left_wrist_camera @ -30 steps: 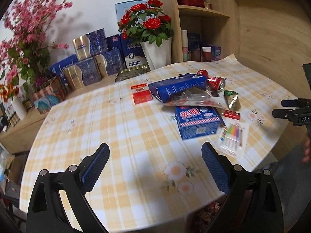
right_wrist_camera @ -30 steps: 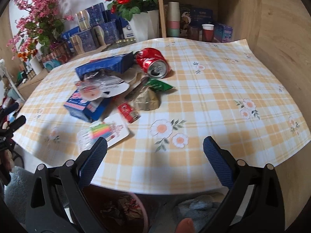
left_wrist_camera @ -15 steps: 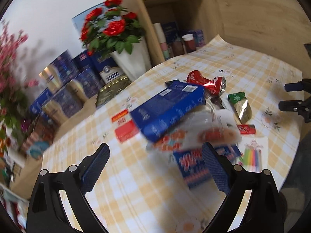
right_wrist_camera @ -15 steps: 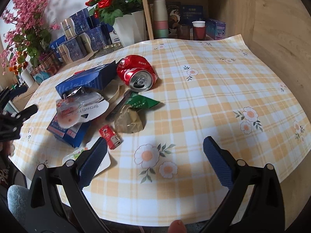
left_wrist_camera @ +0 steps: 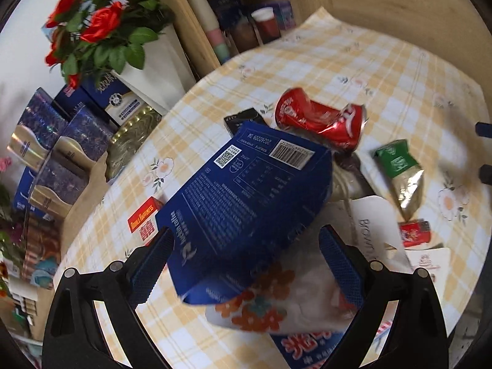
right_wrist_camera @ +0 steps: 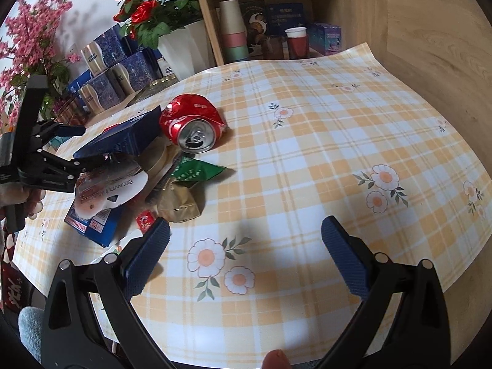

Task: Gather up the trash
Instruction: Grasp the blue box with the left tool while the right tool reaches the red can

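Note:
A pile of trash lies on the checked tablecloth (right_wrist_camera: 307, 141): a dark blue coffee box (left_wrist_camera: 246, 203), a crushed red can (left_wrist_camera: 319, 120), a green-and-gold sachet (left_wrist_camera: 399, 169), a clear plastic package (left_wrist_camera: 292, 295), a small red packet (left_wrist_camera: 413, 233). My left gripper (left_wrist_camera: 246, 261) is open, its jaws on either side of the blue box's near end. My right gripper (right_wrist_camera: 244, 255) is open and empty over bare cloth, right of the pile. The can (right_wrist_camera: 192, 123), the sachet (right_wrist_camera: 184, 190) and the left gripper (right_wrist_camera: 78, 144) also show in the right wrist view.
A white vase of red roses (left_wrist_camera: 153, 61), blue gift boxes (left_wrist_camera: 61, 141) and a wooden shelf with stacked cups (right_wrist_camera: 233, 37) stand behind the table. A red cigarette pack (left_wrist_camera: 144, 218) lies left of the box. A wood wall (right_wrist_camera: 430, 30) runs along the right.
My left gripper has moved forward and down onto the pile, so the blue box now sits between its open jaws. My right gripper has moved slightly forward over the table.

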Tool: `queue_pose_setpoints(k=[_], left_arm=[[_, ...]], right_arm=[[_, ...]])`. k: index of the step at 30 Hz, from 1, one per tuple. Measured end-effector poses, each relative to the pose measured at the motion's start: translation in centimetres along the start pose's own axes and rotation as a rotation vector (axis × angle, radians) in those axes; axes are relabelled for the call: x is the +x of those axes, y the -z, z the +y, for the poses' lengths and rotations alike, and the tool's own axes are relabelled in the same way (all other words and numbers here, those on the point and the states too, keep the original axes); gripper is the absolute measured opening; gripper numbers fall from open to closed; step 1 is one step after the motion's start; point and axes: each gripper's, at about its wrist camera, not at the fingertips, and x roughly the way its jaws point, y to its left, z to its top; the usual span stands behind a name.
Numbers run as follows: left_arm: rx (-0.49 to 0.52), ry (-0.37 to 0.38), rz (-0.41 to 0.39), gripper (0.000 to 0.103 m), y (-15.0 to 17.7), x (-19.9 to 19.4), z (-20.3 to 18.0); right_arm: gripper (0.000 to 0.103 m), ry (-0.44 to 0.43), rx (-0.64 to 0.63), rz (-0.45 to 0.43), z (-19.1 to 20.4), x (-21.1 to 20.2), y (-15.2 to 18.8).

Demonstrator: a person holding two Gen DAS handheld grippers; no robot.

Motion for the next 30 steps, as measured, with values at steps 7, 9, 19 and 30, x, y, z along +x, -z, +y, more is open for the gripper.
queue_pose_setpoints(k=[7, 9, 19, 30], left_arm=[[0.021, 0.000, 0.074, 0.093, -1.1, 2.5, 0.5], [-0.009, 0.033, 0.094, 0.088, -1.3, 2.9, 1.0], [-0.129, 0.157, 0.008, 0.038, -2.6, -1.1, 5.2], [-0.466, 0.199, -0.078, 0.015, 2.3, -4.0, 14.5]], right_arm=[[0.097, -0.007, 0.018, 0.002, -0.6, 0.2, 0.0], [0.097, -0.011, 0.017, 0.006, -0.6, 0.3, 0.0], [0.097, -0.044, 0.003, -0.003, -0.7, 0.0, -0.5], [0.097, -0.081, -0.054, 0.005, 0.4, 0.1, -2.5]])
